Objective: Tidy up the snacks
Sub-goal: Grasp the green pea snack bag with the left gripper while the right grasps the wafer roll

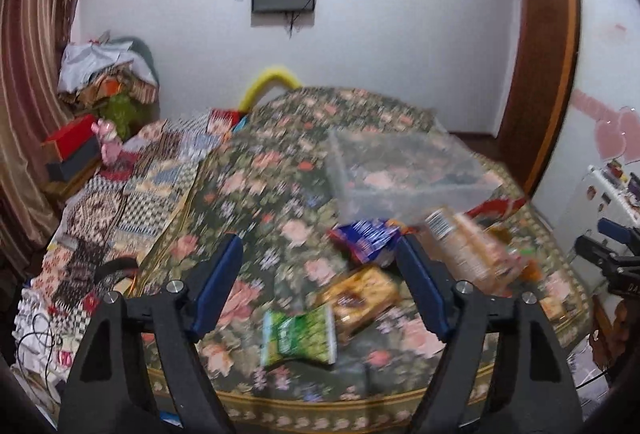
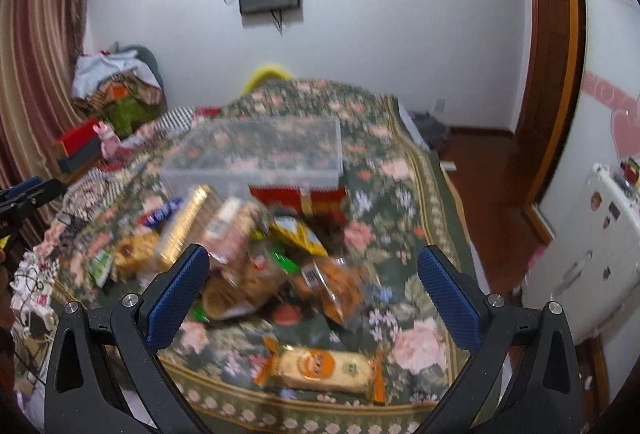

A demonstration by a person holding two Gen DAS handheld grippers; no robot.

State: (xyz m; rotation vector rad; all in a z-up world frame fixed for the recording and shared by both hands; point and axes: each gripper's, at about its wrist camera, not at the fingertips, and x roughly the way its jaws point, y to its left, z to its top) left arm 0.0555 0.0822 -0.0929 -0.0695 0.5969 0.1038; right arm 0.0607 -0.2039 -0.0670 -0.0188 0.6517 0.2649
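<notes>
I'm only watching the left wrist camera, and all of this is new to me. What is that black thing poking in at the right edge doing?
Observer: That is the right gripper. Its jaws stand wide open and hold nothing.
Operator: Which snack is nearest to it?
Observer: An orange-ended cake packet, lying alone, nearer the camera than the snack pile.
Operator: And the red thing behind the pile?
Observer: A red box, lying just in front of the clear bin.
</notes>
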